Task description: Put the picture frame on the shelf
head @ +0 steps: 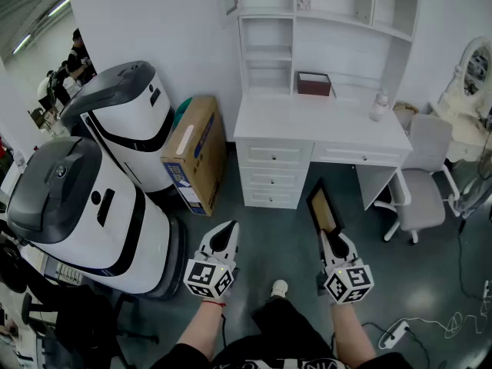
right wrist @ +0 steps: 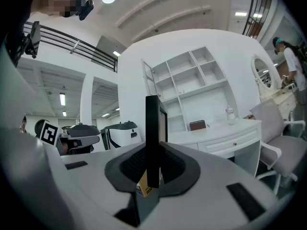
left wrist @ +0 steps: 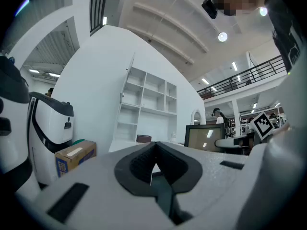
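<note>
- The right tool (head: 330, 239), low and right of centre in the head view, is clenched on the lower edge of the picture frame (head: 323, 208). The right gripper view shows the frame edge-on and upright between its jaws.
- The left tool (head: 224, 235), low and left of centre, is closed with nothing in it.
- The frame looks stiff and light, but its front may be glass, which would make it fragile and slippery. Holding the dark border rather than the pane seems safest. Held by one edge, it could pivot.
- Farther off, at upper centre, stands the white desk (head: 307, 121), well apart from the frame. The shelf (head: 267, 51) rises above it, and the frame is not on it yet.
</note>
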### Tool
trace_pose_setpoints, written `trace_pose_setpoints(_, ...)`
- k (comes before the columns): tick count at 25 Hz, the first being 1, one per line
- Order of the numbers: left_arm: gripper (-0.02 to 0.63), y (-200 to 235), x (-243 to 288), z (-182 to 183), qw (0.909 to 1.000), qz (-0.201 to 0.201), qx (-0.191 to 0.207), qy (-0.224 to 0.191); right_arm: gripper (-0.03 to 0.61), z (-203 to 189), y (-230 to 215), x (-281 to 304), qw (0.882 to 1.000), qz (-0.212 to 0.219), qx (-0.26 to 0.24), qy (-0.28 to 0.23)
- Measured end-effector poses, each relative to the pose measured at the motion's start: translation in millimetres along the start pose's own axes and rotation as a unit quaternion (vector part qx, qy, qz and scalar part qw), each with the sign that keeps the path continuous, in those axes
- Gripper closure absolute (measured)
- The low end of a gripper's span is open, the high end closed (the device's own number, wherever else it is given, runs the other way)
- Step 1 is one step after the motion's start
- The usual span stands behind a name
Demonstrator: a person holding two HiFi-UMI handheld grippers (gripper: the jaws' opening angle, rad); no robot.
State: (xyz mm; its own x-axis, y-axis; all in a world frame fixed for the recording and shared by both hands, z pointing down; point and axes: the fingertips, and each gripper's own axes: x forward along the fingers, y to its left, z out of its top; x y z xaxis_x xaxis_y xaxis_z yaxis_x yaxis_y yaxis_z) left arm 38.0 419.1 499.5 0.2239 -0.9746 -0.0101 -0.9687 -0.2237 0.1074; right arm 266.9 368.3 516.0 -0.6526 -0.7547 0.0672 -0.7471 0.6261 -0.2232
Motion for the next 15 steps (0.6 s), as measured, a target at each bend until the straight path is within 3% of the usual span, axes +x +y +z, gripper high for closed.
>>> trace_pose_setpoints(15,0.611,74.0,134.5,7.5,0.9999,0.012,-0.004,0.012,0.528,23.6,-70.1,147.7,1.000,0.008,0.004,0.014)
